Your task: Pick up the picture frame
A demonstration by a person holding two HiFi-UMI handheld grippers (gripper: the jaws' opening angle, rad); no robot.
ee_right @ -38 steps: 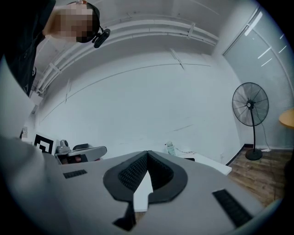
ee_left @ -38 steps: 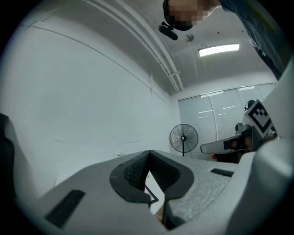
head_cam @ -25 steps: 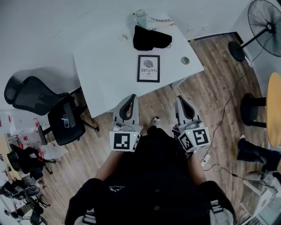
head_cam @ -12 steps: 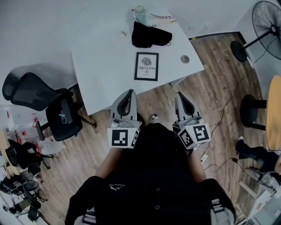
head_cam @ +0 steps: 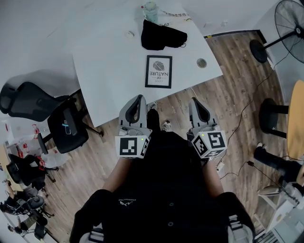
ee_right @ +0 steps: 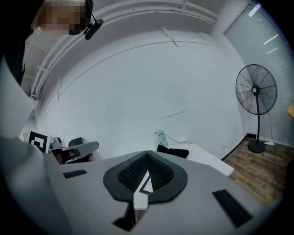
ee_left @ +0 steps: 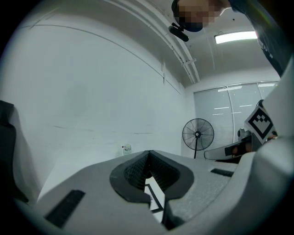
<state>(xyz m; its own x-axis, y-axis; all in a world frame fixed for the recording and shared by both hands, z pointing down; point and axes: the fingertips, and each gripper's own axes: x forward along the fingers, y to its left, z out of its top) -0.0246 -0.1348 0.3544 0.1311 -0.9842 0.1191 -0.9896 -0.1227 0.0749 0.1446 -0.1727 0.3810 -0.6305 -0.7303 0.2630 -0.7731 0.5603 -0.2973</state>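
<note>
Big white desk [head_cam: 109, 80] up at twelve o'clock. Left gripper [head_cam: 138, 98] and right gripper [head_cam: 194, 101] hang short of its edge, fingers pinched together, holding nothing. Picture frame [head_cam: 158, 71] lies flat, six o'clock of a black cloth [head_cam: 161, 35]. Looks like the approach: next, open up and reach forward.

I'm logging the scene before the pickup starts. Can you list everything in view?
picture frame: one, black with a white print, flat on the table's near half
table: one, white, ahead of the person
cloth: one, black, on the table beyond the frame
bottle: one, pale green, at the table's far edge
office chair: one, black, left of the table
fan: one, black, standing on the wooden floor at far right
left tool: one, grey, shut, empty, at the table's near edge
right tool: one, grey, shut, empty, beside the left one
</note>
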